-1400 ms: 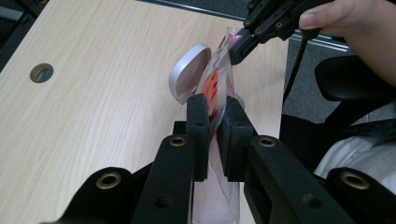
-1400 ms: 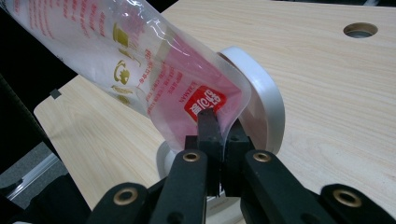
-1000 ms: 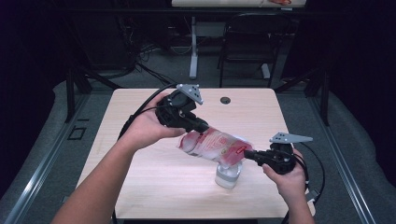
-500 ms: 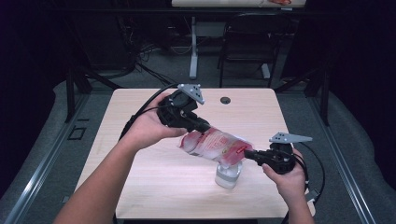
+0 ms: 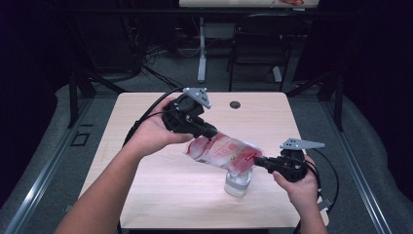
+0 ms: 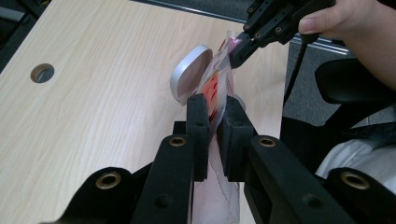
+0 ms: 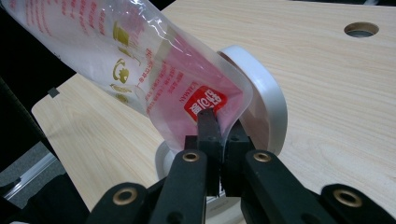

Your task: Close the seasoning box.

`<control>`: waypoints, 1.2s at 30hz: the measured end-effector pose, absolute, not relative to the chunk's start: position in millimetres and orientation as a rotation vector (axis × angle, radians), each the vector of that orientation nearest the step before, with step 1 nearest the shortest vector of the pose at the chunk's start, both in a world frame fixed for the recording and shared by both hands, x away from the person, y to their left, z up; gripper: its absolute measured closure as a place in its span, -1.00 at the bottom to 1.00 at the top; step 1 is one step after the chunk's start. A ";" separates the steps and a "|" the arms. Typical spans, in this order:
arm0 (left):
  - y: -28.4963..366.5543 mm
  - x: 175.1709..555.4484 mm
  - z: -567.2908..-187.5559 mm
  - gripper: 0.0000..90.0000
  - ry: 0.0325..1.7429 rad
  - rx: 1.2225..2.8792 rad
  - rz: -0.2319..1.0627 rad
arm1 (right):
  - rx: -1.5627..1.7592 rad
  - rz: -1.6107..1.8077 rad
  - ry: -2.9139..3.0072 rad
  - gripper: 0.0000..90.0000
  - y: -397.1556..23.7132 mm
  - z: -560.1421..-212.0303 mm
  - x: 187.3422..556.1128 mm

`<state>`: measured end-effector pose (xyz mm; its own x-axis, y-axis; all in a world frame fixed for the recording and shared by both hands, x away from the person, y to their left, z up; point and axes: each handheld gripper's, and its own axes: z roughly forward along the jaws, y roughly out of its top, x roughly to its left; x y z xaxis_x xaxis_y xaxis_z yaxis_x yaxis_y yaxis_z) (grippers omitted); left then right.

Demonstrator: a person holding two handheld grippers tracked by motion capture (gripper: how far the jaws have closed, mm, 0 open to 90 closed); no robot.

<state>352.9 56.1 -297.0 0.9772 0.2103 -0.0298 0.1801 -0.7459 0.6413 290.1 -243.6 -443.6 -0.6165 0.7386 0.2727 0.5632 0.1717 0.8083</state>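
Well, glossy plastic pouch point(image 5: 221, 152) (crinkled).

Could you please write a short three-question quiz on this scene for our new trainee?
1. True or false: the left gripper is shut on the plastic pouch.
2. What does the right gripper pinch? A) a cable B) the pouch's lower end C) the table edge
3. What stands under the pouch's lower end?

Key:
1. True.
2. B.
3. A small white container with its hinged lid open.
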 end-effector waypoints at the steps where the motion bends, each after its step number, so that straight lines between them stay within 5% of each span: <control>1: 55.9 352.9 -296.8 0.87 0.270 2.432 0.057 | 1.273 1.427 2.259 0.99 -243.7 -443.7 290.2; 36: 56.1 352.9 -297.8 0.87 0.274 2.423 0.050 | 1.270 1.415 2.260 0.99 -244.6 -442.4 289.3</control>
